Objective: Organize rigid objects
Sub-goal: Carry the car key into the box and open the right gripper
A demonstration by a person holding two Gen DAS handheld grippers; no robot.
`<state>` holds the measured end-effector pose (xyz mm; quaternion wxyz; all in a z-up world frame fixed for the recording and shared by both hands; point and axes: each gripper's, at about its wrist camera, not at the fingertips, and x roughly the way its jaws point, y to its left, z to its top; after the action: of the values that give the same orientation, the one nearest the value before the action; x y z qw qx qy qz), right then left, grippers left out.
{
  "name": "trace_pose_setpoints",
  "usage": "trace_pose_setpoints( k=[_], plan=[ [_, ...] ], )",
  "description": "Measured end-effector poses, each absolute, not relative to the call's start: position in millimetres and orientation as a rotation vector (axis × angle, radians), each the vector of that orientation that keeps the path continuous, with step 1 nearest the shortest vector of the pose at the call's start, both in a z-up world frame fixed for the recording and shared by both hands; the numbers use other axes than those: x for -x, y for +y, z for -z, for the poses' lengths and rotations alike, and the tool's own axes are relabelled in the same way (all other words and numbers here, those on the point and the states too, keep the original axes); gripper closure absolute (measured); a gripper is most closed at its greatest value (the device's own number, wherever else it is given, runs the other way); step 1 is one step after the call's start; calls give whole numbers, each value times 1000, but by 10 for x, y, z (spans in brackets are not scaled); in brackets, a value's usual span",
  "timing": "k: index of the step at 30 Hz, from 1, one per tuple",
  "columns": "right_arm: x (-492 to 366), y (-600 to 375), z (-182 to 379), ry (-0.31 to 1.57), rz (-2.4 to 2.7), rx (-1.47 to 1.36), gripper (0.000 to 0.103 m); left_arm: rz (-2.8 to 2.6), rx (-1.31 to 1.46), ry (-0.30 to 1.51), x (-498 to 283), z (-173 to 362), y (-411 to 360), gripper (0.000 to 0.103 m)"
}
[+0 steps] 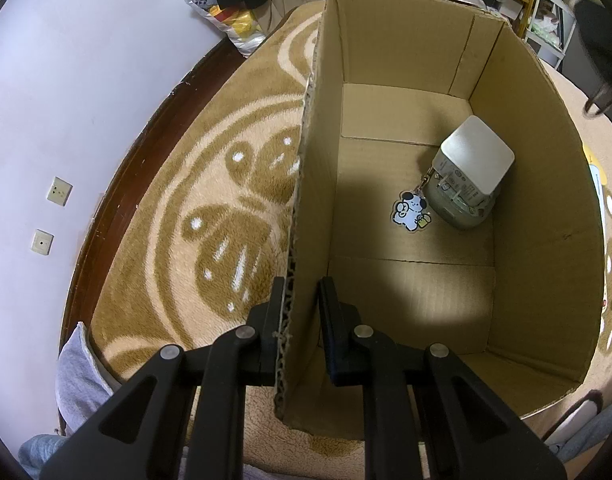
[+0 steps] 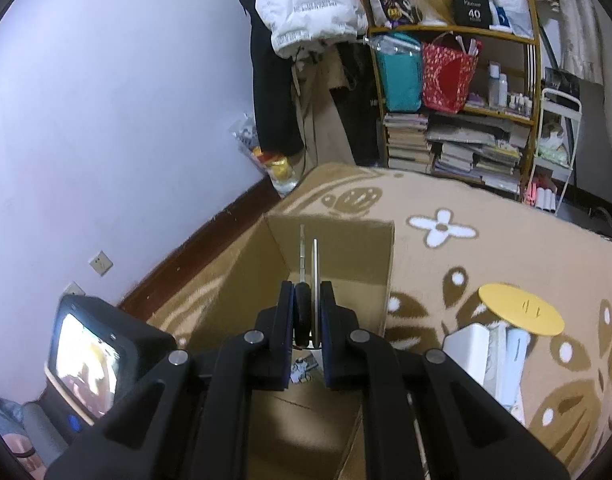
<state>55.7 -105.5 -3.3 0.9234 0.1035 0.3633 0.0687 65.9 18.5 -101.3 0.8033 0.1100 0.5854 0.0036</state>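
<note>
An open cardboard box (image 1: 538,168) stands on a brown patterned blanket. In it lie a grey-white charger block (image 1: 468,172) and a cartoon dog keychain (image 1: 412,210) attached to it. My left gripper (image 1: 302,300) straddles the box's left wall (image 1: 306,216), one finger outside and one inside, with a gap on the inner side. My right gripper (image 2: 308,304) is shut on a pair of scissors (image 2: 308,264), black handle between the pads, blades pointing forward above the box (image 2: 338,248).
To the right of the box on the blanket lie a yellow disc (image 2: 520,308) and white and pale blue items (image 2: 494,356). A shelf with books (image 2: 458,148) stands behind. A wall with sockets (image 1: 58,191) is at left. The left gripper's camera unit (image 2: 94,352) shows at lower left.
</note>
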Motion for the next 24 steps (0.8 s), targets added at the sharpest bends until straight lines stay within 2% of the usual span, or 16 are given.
trace_pose_setpoints(
  k=[11,24],
  plan=[
    [-554,-1069,391,841,-129,-212,91,-9,-240,1254,-665,1013,179,88],
    [-543,-1060,536,881,-114,-199,91,-9,-237,1259,-674,1018,172,88]
  ],
)
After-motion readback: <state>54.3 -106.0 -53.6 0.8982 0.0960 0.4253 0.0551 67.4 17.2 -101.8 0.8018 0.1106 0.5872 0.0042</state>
